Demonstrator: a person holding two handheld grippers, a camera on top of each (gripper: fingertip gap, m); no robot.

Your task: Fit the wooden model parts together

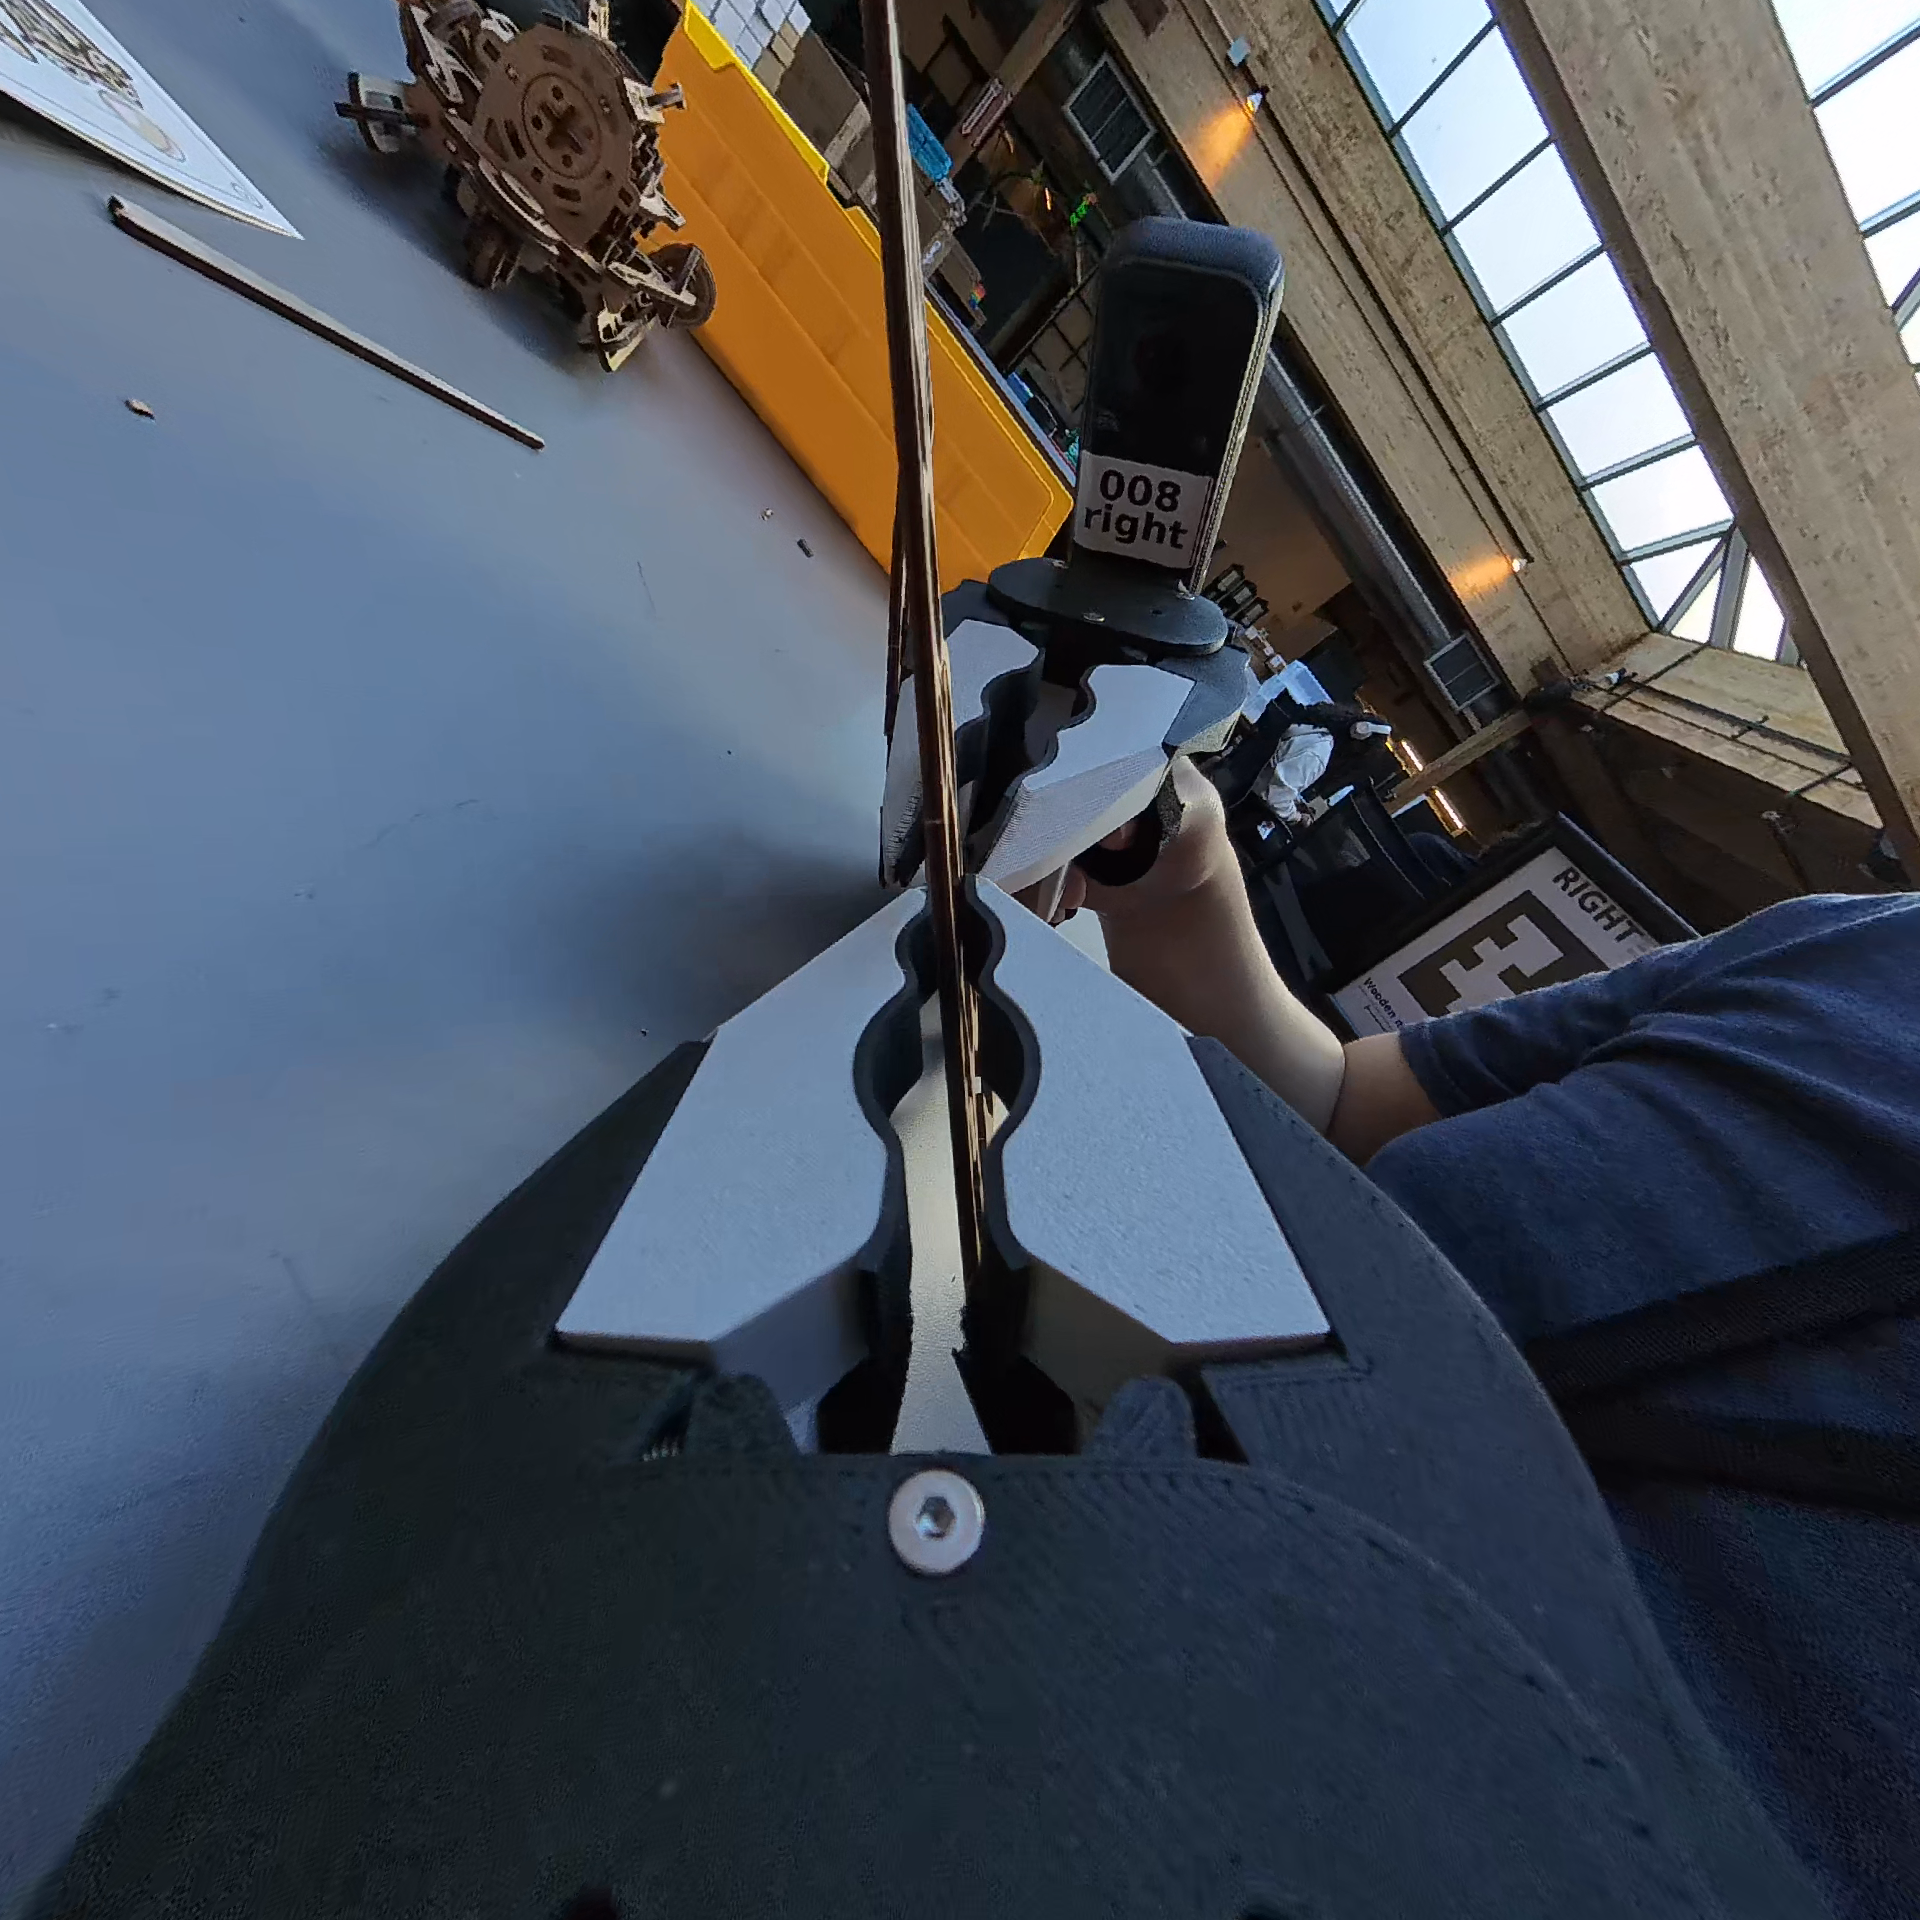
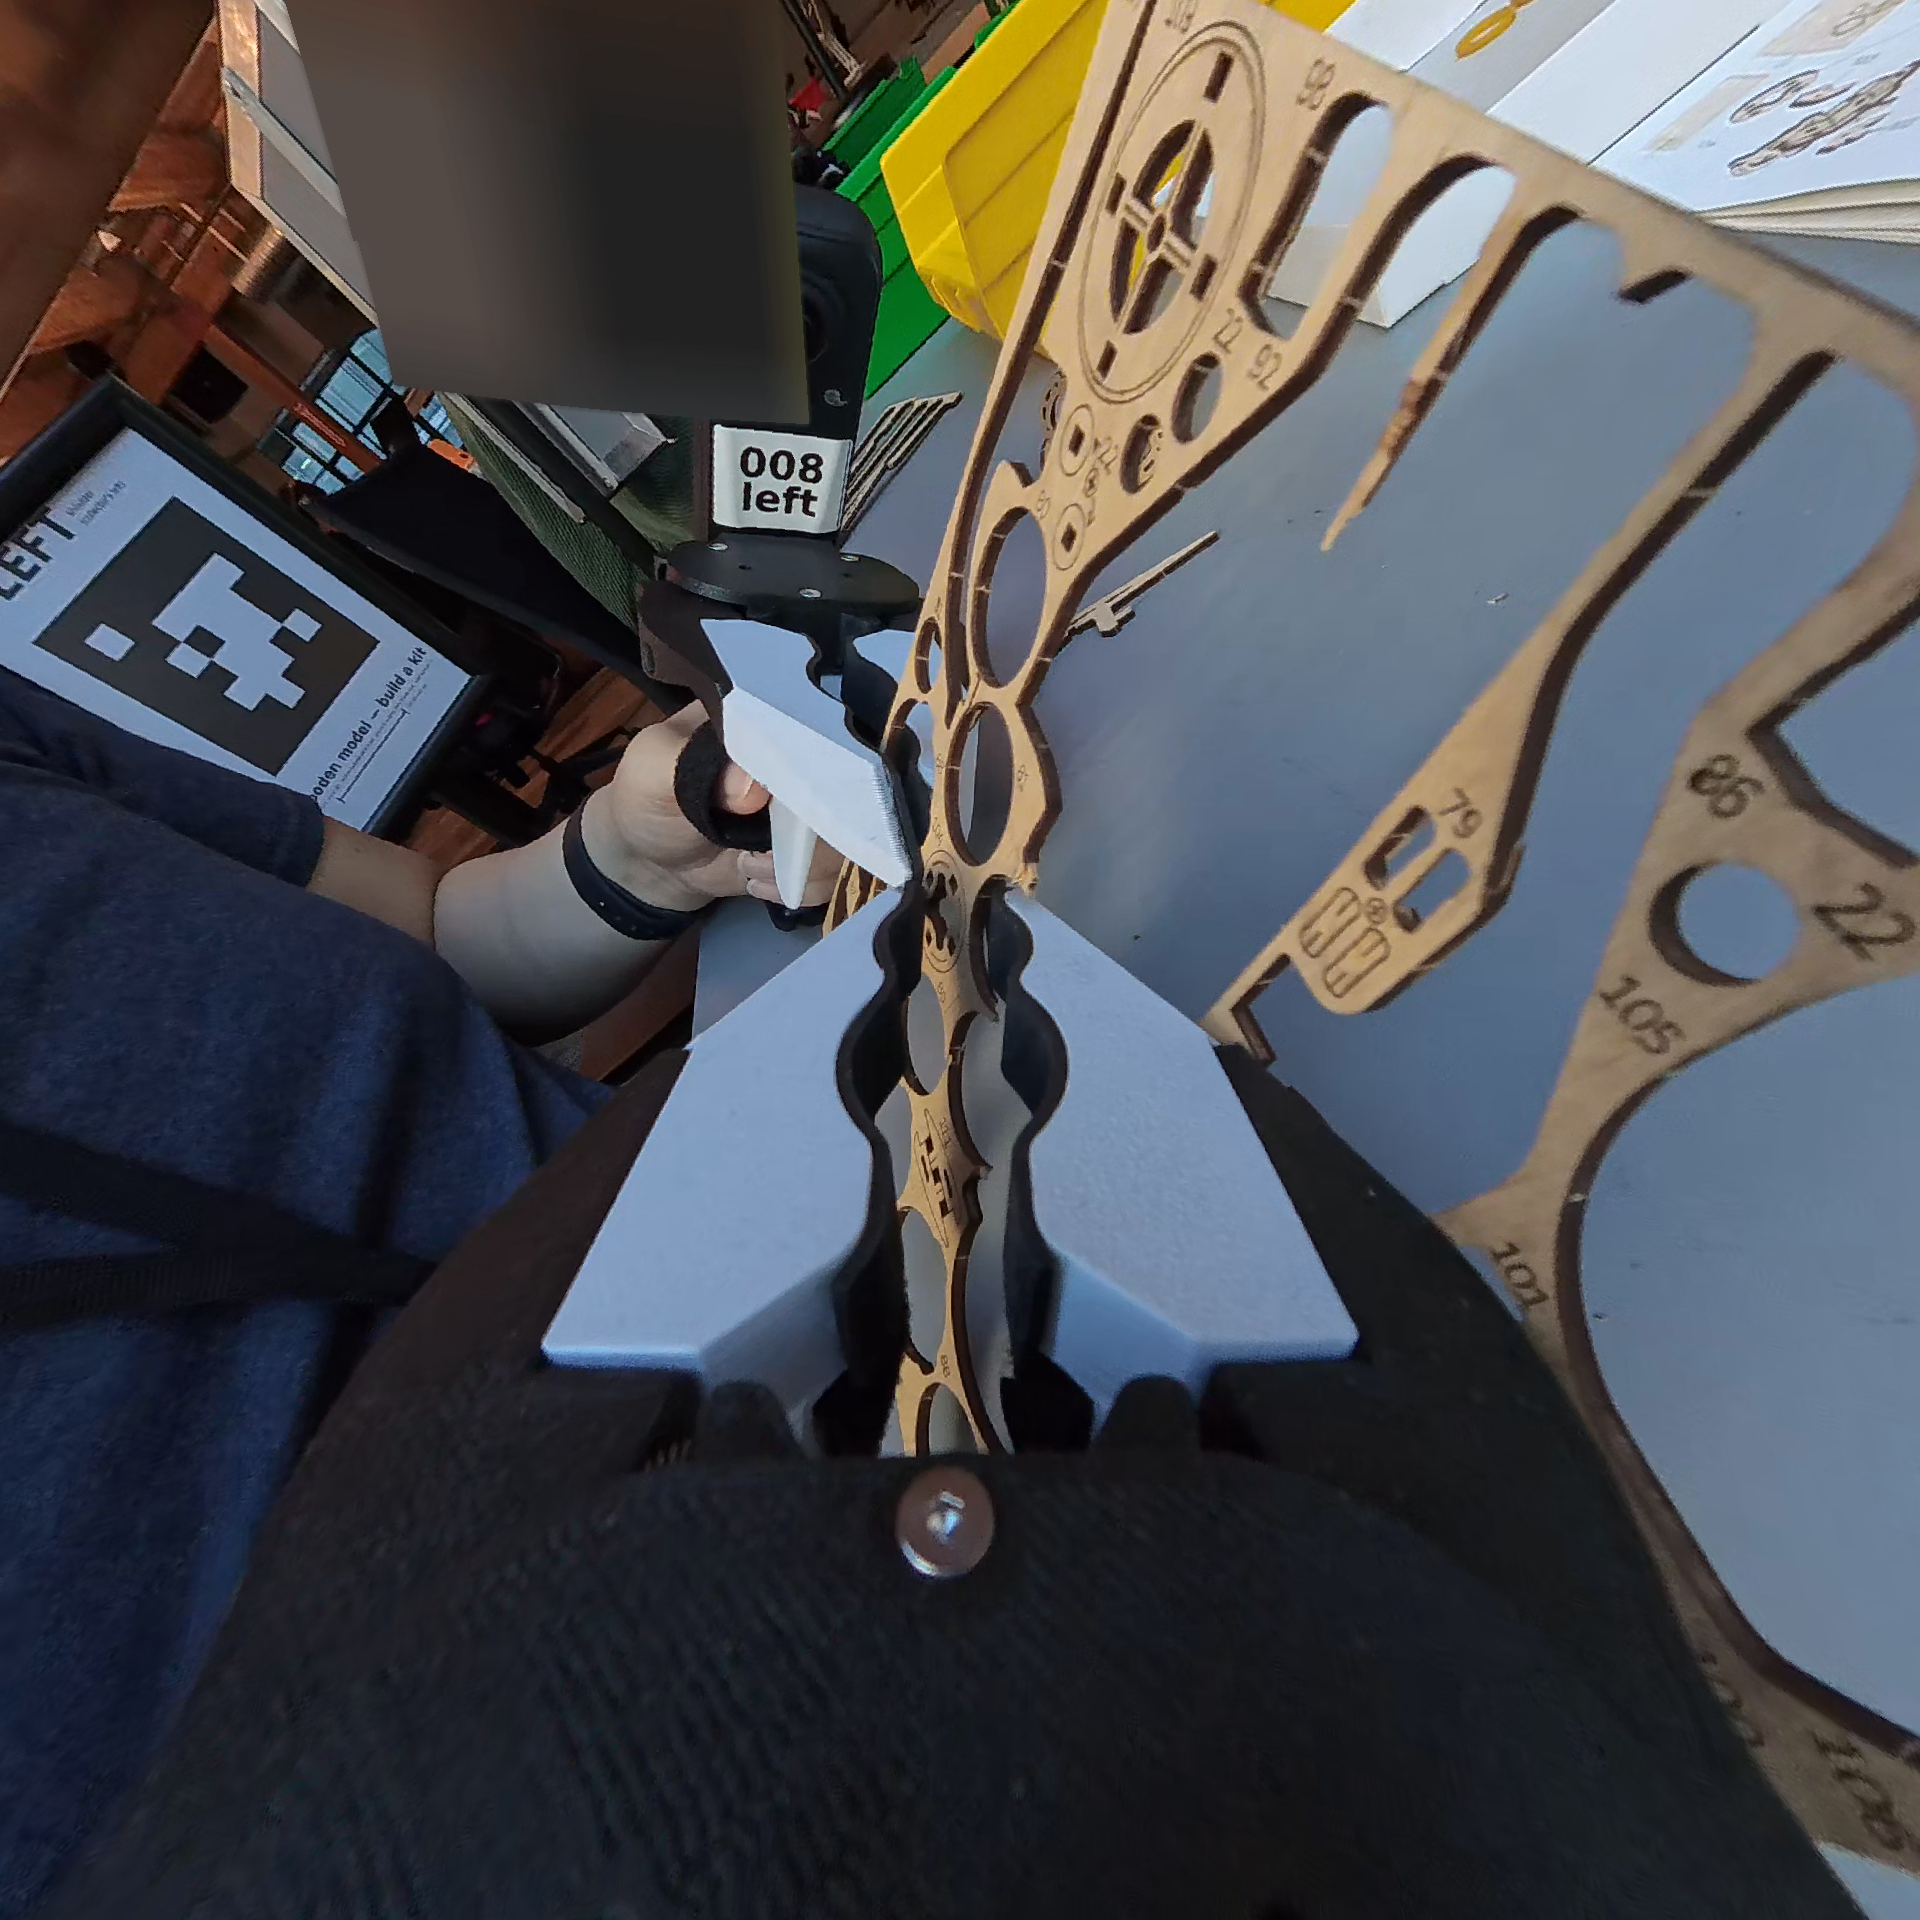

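A thin laser-cut wooden sheet (image 2: 1351,945) with many cut-outs and numbered parts stands on edge above the grey table (image 1: 312,727). In the left wrist view the sheet (image 1: 904,312) shows edge-on as a dark line. My left gripper (image 1: 951,904) is shut on its lower edge. My right gripper (image 2: 951,894) is shut on the same sheet from the opposite side. The two grippers meet tip to tip: the right one (image 1: 940,831) shows just beyond the left one, and the left one (image 2: 909,831) shows just beyond the right one.
A partly built wooden gear model (image 1: 551,156) and a thin wooden strip (image 1: 312,312) lie farther off on the table. A yellow bin (image 1: 831,312) stands at the table's far edge, printed sheets (image 2: 1766,104) beside it. A small loose wooden part (image 2: 1143,592) lies behind the sheet. Less than 4 cm separates the two grippers' tips.
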